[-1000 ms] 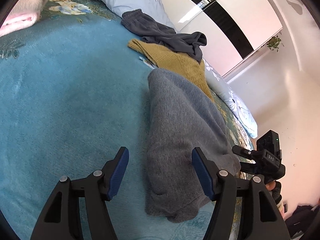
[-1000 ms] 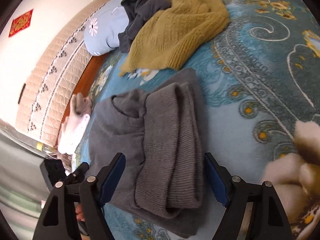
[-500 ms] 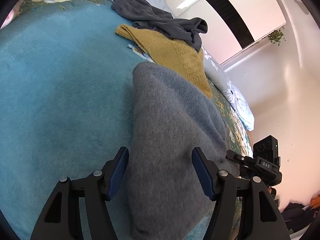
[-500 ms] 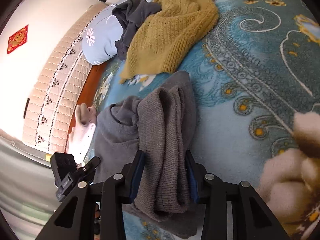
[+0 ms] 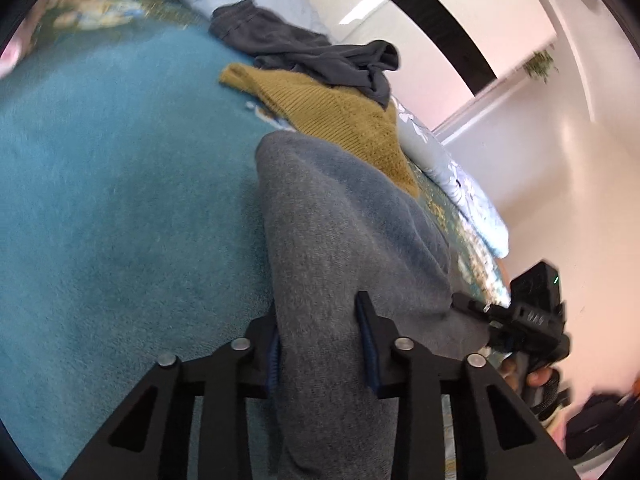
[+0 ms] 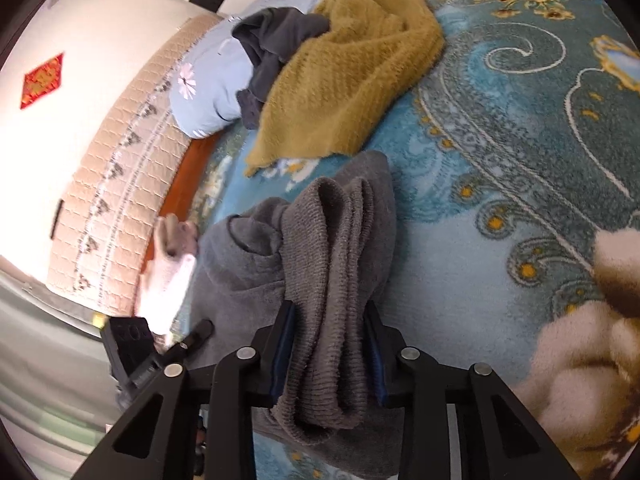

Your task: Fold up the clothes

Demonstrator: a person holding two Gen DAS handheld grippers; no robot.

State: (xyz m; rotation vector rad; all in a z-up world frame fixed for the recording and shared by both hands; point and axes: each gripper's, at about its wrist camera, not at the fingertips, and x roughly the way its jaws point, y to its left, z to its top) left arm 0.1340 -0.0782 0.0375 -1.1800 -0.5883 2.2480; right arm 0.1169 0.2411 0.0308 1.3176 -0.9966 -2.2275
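Both tongs are clamping the grey sweater (image 5: 344, 240) lying mid-bed (image 5: 120, 200), left tongs (image 5: 320, 348) gripping the plain edge, right tongs (image 6: 330, 350) pinching the bunched ribbed hem, probably for the next fold; yellow knit (image 6: 344, 72) sitting at 12 o'clock.

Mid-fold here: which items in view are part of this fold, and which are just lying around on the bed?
In the job:
grey sweater, clamped at either end
left gripper
right gripper

Lying about:
mustard knit
dark grey garment
pale blue pillow
pink cloth
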